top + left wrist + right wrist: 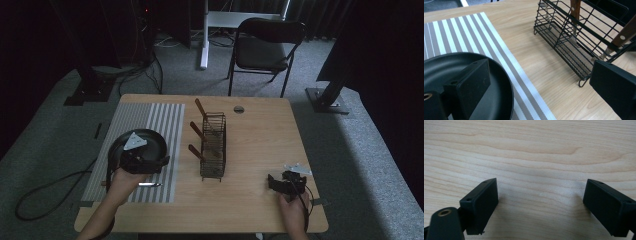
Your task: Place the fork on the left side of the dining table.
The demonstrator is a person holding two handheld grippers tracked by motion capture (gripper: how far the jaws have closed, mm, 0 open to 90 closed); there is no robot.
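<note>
Three wooden-handled utensils [197,131] already stand in the black wire rack [214,150]. My left gripper [142,162], jaws wide and empty, straddles the round black pan [137,145] rim on the striped mat [150,120]; my right gripper [286,184] gapes idle over bare table [529,150]. Pan untouched.

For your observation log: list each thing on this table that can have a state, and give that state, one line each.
left gripper: open, over the pan's rim
right gripper: open, empty, above bare table
black pan: upright, empty, on the striped mat
wire rack: upright, holding three wooden-handled utensils
</note>
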